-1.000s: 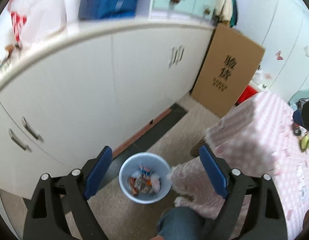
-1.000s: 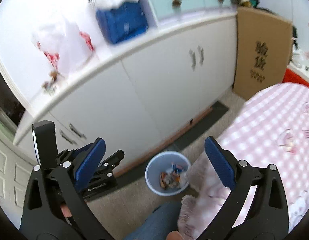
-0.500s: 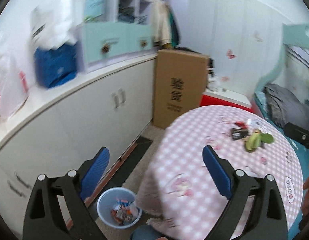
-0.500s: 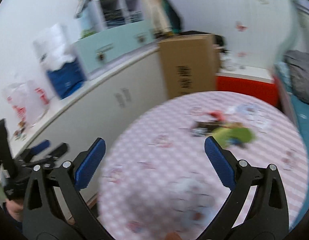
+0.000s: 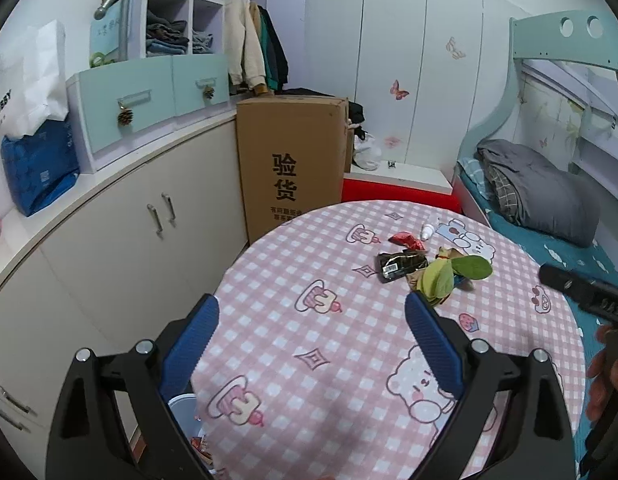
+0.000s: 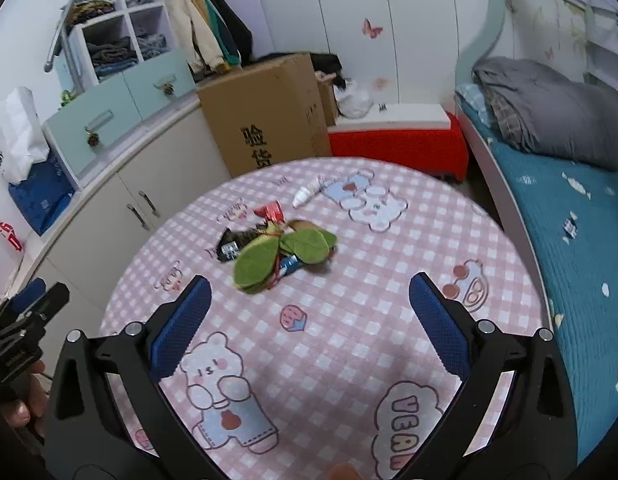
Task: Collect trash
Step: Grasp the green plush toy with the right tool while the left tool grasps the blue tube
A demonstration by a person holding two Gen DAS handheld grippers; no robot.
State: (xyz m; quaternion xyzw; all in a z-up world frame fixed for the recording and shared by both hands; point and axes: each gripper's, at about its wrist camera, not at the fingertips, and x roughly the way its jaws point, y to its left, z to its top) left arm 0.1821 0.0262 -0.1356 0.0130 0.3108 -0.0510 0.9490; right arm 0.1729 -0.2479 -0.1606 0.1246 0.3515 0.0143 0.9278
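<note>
The left tongs (image 5: 311, 338) stand spread wide, their ribbed blue pads (image 5: 191, 344) on black plastic arms gripping nothing and hanging above the near part of the round tabletop (image 5: 349, 360). The right tongs (image 6: 309, 320) are released just as wide, empty, with textured blue pads (image 6: 439, 324) over the same surface.

The tabletop is covered by a smooth pink-and-white checked cloth printed with cartoon bears and cupcakes. The trash lies in a loose cluster toward its far side, well apart from both tongs. In it are broad, flat green leaves (image 6: 269, 258), soft-edged and overlapping; a crumpled, glossy black wrapper (image 5: 401, 265) touching the leaves; a crinkled red wrapper (image 5: 407, 239) just beyond; and a small white plastic dropper bottle (image 6: 307, 196) lying on its side near a printed bear. A bit of blue wrapper (image 6: 289, 265) peeks from under the leaves.

Below the tabletop's left edge, the rim of a pale blue round bin (image 5: 181, 402) shows between the left tongs' arms, with colourful wrappers inside.

Further out stand white cabinets (image 5: 149, 216) with metal handles, a tall cardboard box (image 5: 293, 160) printed with black characters, and a bed (image 6: 569, 208) with a teal quilted cover and a rumpled grey blanket.
</note>
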